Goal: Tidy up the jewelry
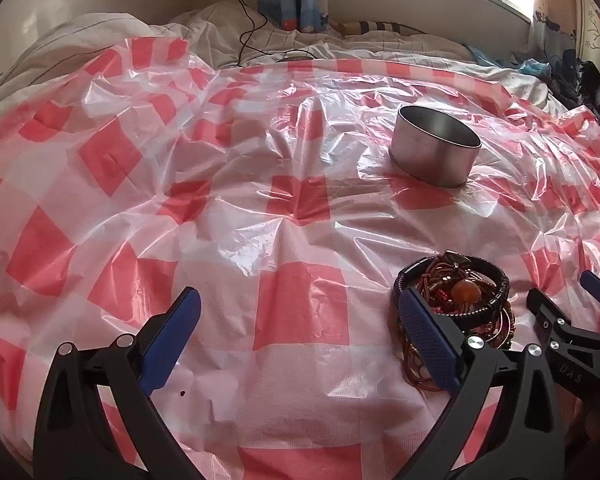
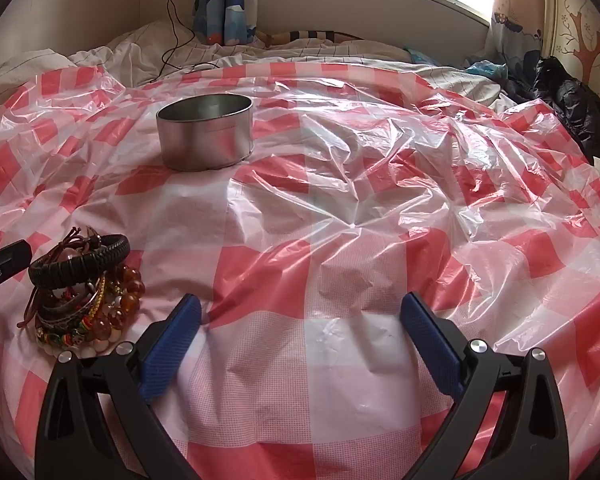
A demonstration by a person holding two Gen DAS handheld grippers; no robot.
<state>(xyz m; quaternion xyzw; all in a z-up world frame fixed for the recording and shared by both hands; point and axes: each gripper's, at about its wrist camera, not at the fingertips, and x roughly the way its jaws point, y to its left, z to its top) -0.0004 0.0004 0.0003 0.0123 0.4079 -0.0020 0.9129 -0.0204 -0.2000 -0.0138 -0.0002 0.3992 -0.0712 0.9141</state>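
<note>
Both claws, left claw [image 1: 300,328] and right claw [image 2: 300,328], stand apart and empty. The bracelet pile [image 2: 84,292] lies between them; the round tin [image 2: 205,136] sits beyond. Grip the top black braided bracelet [image 2: 80,262] alone, lifting straight up.

The only legible lettering is "DAS", printed in pale capitals on the black arm of the right tool [image 1: 572,304], seen at the lower right edge of the left wrist view. The letters run at a slant along the arm's body, just below its silver pivot screws. No readable words, numbers or brand marks appear on the round metal tin [image 2: 205,136], the pile of bracelets [image 2: 85,292], the red-and-white checked plastic sheet [image 2: 340,240] or the patterned curtain [image 2: 224,4] with its cartoon pictures.
</note>
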